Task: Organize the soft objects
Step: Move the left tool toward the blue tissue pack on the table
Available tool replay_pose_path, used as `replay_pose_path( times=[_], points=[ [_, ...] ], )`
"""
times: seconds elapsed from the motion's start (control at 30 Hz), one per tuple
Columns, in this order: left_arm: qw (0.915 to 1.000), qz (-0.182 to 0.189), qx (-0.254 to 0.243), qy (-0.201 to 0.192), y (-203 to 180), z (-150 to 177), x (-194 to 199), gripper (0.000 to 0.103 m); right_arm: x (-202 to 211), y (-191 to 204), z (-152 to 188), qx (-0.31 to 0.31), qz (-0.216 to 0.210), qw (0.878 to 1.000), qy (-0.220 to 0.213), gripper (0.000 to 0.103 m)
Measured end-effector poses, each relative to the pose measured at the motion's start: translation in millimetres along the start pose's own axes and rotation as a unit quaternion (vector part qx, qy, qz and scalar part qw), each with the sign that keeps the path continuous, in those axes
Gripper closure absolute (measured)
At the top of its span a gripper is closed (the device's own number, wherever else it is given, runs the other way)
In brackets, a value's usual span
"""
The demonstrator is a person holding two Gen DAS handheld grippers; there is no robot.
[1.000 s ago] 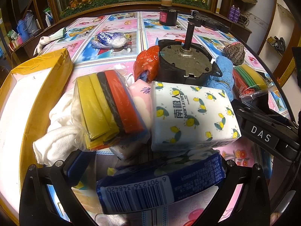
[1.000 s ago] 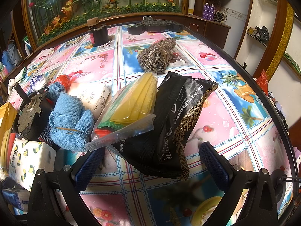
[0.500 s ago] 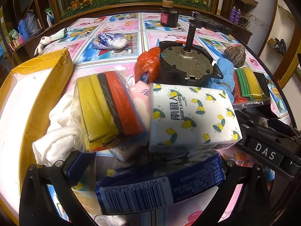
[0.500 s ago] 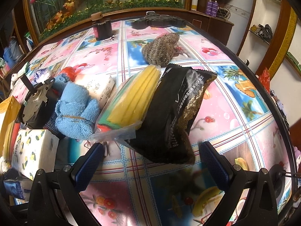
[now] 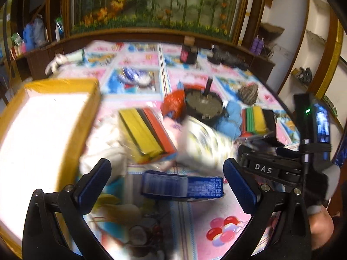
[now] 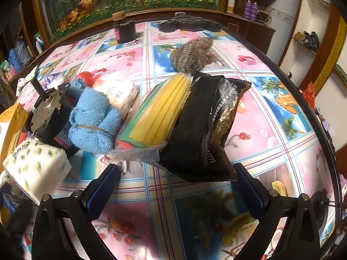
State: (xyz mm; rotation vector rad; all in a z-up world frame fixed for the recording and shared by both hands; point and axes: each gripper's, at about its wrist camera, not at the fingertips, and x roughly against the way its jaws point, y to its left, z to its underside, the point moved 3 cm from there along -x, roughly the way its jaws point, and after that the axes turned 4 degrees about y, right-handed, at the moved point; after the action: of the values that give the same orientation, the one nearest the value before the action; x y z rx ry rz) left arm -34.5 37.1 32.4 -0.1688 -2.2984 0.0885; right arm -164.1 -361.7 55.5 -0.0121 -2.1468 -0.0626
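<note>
left wrist view, blurred: the left tongs (image 5: 167, 183) stand wide open with nothing between the jaws. the blue pack (image 5: 182, 187) lies flat on the surface (image 5: 219, 216) just ahead of them at lower centre, its long axis running left to right across the gap, so both jaws already flank its short ends. the left hand looks the nearer one for it. the yellow box (image 5: 43, 125) fills the left of the frame, probably where soft things go. beyond the pack crowd the sponge pack (image 5: 147, 134), the tissue pack (image 5: 206, 143) and a white cloth (image 5: 104, 158), all close enough to snag.

right wrist view: the right tongs (image 6: 176, 190) are also wide open and empty. the black pouch (image 6: 206, 127) lies just ahead, its long axis slanting to upper right, leaning on the yellow sponges (image 6: 160, 112). the blue towel (image 6: 93, 123) sits at left beside the hard motor (image 6: 47, 112).
</note>
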Motion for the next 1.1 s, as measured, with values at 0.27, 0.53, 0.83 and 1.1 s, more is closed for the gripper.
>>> replay_pose_path(
  times=[0.27,0.53,0.83,1.1],
  points=[
    [0.9989,-0.010,-0.003,-0.046,6.2,9.7,23.8,0.000,0.6,-1.8,0.8,0.017,-0.010,1.000,0.003,0.001],
    [0.9996,0.016,-0.016,0.015,-4.2,28.8,-0.7,0.000,1.5,-1.0,2.1,0.018,-0.010,1.000,0.001,0.001],
    [0.9932,0.050,0.035,0.099,9.3,41.7,-25.7,0.000,2.9,-0.8,3.9,0.018,-0.009,1.000,0.000,0.001],
    [0.9941,0.027,0.012,0.104,0.0,45.7,-23.5,0.000,4.3,-0.9,6.0,0.017,-0.009,1.000,-0.001,0.001]
  ],
)
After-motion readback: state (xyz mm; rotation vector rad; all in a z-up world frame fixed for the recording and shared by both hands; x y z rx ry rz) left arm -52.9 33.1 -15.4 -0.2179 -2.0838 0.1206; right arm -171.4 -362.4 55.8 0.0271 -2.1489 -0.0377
